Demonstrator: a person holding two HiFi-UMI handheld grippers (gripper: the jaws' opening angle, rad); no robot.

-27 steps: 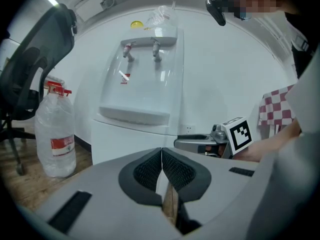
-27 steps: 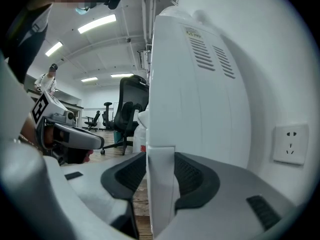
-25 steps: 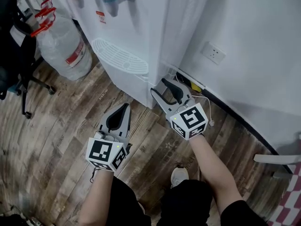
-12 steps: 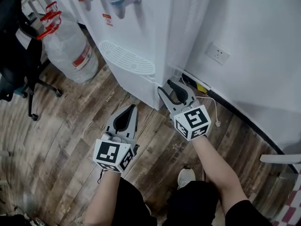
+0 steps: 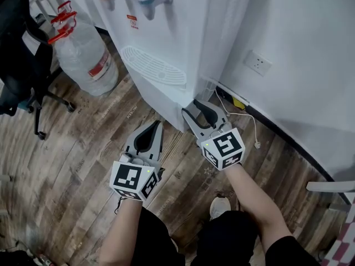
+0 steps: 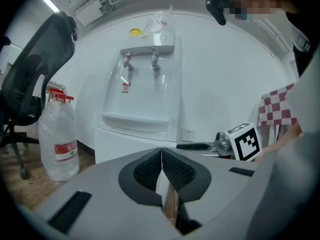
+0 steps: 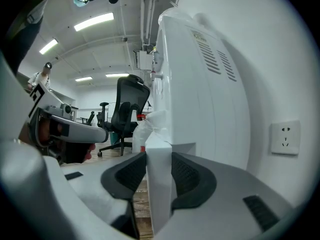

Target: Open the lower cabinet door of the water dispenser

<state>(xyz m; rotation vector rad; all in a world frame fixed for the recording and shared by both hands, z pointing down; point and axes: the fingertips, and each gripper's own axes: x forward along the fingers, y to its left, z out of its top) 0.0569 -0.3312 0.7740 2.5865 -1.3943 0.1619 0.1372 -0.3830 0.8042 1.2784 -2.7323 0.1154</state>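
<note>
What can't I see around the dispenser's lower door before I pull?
- Cabinet interior: right gripper view, behind the door edge pinched in the right tongs.
- Door hinge: head view, hidden under the drip tray.
- Top of the water dispenser: cut off by head view's upper edge.
- Print on the red label: too small.

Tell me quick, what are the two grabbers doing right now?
Left gripper: closed, holding nothing.
Right gripper: closed on the edge of the lower cabinet door.
</note>
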